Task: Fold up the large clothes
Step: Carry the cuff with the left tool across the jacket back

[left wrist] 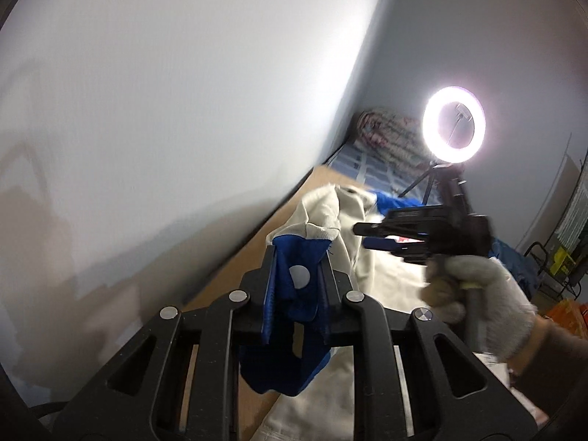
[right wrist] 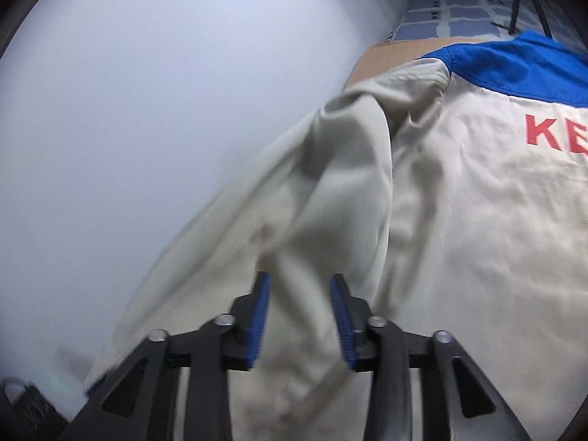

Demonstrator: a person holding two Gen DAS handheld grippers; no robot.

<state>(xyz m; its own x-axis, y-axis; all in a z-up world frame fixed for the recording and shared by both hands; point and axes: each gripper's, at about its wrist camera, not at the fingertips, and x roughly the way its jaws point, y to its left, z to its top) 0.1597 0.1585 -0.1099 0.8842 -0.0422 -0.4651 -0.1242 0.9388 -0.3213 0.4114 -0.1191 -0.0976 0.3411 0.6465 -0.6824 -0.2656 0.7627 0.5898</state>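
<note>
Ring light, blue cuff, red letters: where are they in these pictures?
Ring light [left wrist: 430, 136]: left wrist view, on the glowing ring's left side.
Blue cuff [left wrist: 290, 257]: left wrist view, on the fabric above its snap.
Red letters [right wrist: 542, 130]: right wrist view, on the K.

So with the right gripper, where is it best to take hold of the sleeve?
Probably the raised fold of the beige sleeve, straight ahead of the open right gripper. It stands up as a ridge, so coming along it with one finger on each side should pinch it; the flat jacket back offers no edge.
</note>
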